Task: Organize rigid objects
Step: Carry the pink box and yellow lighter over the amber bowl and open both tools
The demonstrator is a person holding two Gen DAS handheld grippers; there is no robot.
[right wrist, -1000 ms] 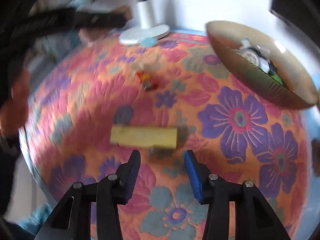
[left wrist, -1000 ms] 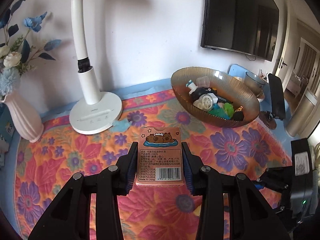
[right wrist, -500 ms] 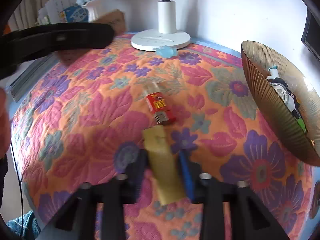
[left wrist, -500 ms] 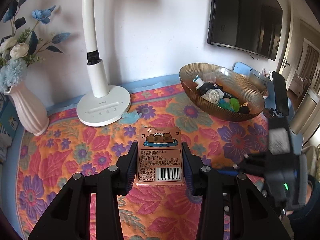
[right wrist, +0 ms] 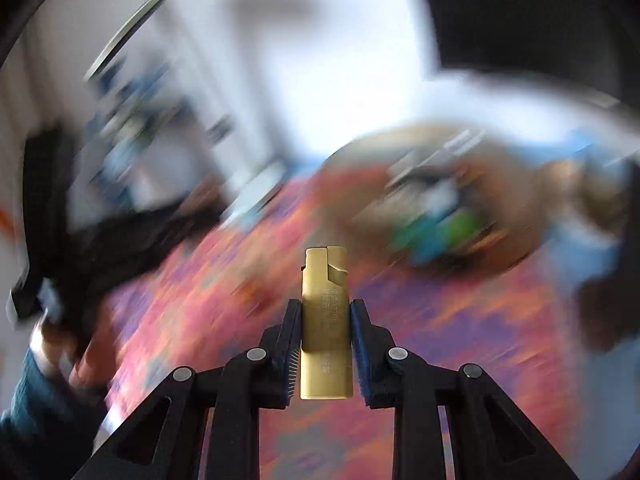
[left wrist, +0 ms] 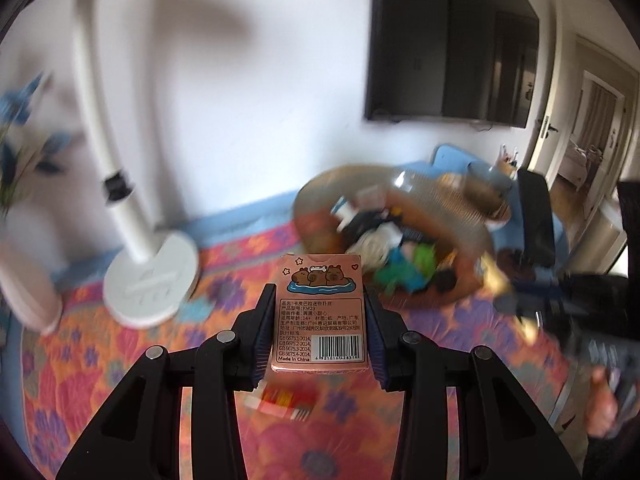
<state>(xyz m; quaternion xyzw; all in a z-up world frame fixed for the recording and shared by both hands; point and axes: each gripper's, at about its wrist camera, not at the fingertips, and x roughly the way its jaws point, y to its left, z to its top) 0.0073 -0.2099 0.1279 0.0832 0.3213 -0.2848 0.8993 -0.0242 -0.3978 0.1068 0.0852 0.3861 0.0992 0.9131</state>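
Note:
My left gripper (left wrist: 320, 300) is shut on a pink card box (left wrist: 319, 312) printed with two capybaras and a barcode, held above the flowered cloth (left wrist: 120, 352). Beyond it stands the amber ribbed bowl (left wrist: 452, 200) holding several small items. My right gripper (right wrist: 325, 312) is shut on a gold lighter (right wrist: 325, 320), held upright off the cloth, with the blurred bowl (right wrist: 520, 240) ahead to its right. A small red and white packet (left wrist: 280, 400) lies on the cloth under the pink box. The right gripper with the gold lighter (left wrist: 496, 280) shows blurred at the left wrist view's right.
A white desk lamp (left wrist: 148, 280) stands at the back left beside a pale vase (left wrist: 24, 280) with blue flowers. A dark television (left wrist: 452, 60) hangs on the wall. A hand and teal sleeve (right wrist: 36, 392) hold the other gripper at the right wrist view's left.
The right gripper closed on the gold lighter and lifted it off the cloth, swinging toward the bowl. The left gripper carried the pink box nearer the bowl.

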